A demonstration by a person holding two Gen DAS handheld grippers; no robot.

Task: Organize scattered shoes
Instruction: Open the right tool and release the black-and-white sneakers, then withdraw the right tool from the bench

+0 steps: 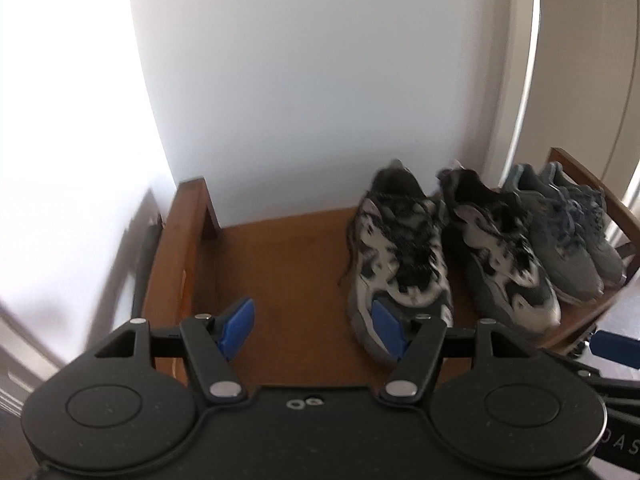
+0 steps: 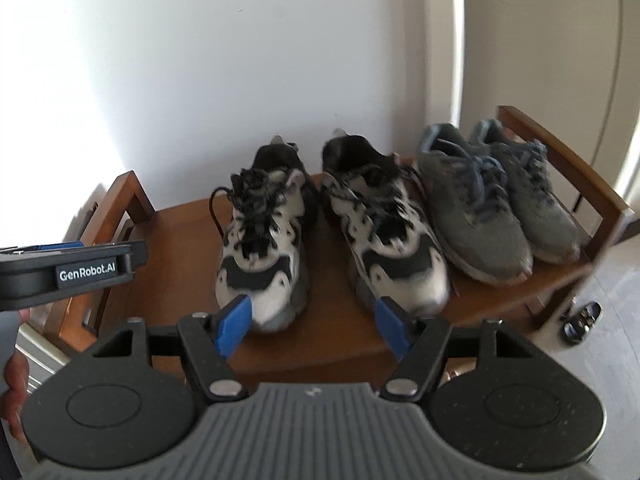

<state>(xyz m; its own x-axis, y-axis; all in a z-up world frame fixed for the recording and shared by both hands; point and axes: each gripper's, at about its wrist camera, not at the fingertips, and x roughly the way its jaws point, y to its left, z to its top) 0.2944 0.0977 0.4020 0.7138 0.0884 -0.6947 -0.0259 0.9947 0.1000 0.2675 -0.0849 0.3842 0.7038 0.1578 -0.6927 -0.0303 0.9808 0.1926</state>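
Nearest the cameras, both tools are empty. The left gripper (image 1: pixel 316 328) has its blue pads spread wide with only bare shelf between them, and the right gripper (image 2: pixel 314 328) stands open too, nothing clamped.

Just beyond the pads lies the wooden shoe rack (image 2: pixel 180 240), backed against a white wall (image 2: pixel 240 60). On it stand two pairs, toes toward the cameras and heels to the wall — each shoe's long axis runs roughly along the grippers' line of sight. The black-and-white sneakers (image 2: pixel 332 228) sit mid-shelf, with the grey-blue sneakers (image 2: pixel 496 204) just beside them at the right end.

The shelf's left part is bare, straight ahead of the left gripper; the shoes lie to its right. The right gripper faces the black-and-white pair head-on, so it looks the nearer hand. No loose shoe shows, though something small and dark (image 2: pixel 582 318) lies on the floor right of the rack — too blurred to name.
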